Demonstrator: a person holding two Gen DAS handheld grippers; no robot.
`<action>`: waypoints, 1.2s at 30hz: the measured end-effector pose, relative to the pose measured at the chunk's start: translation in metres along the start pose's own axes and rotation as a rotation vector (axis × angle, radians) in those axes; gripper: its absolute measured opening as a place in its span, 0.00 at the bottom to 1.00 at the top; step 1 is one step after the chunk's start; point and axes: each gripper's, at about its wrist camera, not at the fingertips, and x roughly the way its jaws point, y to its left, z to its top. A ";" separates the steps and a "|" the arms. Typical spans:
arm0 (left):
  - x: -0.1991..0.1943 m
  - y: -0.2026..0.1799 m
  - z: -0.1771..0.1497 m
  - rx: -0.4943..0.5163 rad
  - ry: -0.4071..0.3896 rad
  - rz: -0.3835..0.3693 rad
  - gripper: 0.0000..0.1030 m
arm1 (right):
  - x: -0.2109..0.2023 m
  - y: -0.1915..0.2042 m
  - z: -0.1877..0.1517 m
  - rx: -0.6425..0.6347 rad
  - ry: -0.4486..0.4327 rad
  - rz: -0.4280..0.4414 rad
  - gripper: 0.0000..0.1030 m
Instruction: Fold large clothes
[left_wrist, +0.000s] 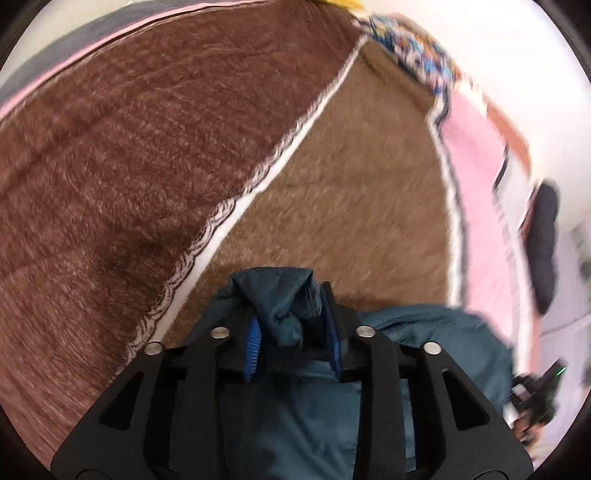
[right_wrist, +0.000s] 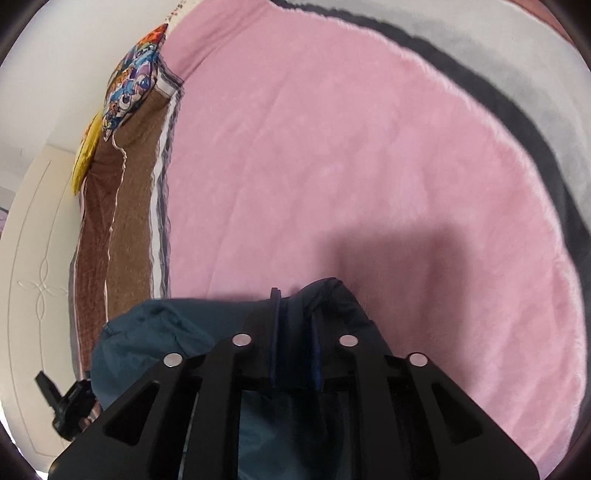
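A dark teal garment (left_wrist: 424, 332) hangs from both grippers above the bed. My left gripper (left_wrist: 291, 317) is shut on a bunched edge of it, the cloth pinched between the blue pads (left_wrist: 253, 347). My right gripper (right_wrist: 295, 321) is shut on another edge of the same garment (right_wrist: 155, 332), which drapes down to the left. The rest of the garment below the grippers is hidden by the gripper bodies.
A bed carries a brown blanket (left_wrist: 129, 166), a tan blanket (left_wrist: 351, 192) and a pink blanket (right_wrist: 351, 166) with a grey and black border (right_wrist: 517, 92). A patterned cushion (right_wrist: 133, 85) and a yellow one (right_wrist: 86, 155) lie by the white wall. The other gripper (right_wrist: 70, 406) shows low left.
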 end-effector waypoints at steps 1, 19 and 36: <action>-0.007 0.004 0.003 -0.028 -0.015 -0.030 0.39 | -0.002 -0.001 0.001 0.010 0.002 0.014 0.19; -0.145 0.041 -0.079 0.145 -0.101 -0.059 0.52 | -0.097 0.006 -0.002 0.043 -0.167 0.153 0.62; -0.191 0.076 -0.224 0.120 0.001 -0.137 0.63 | -0.189 -0.057 -0.220 -0.099 -0.160 0.107 0.63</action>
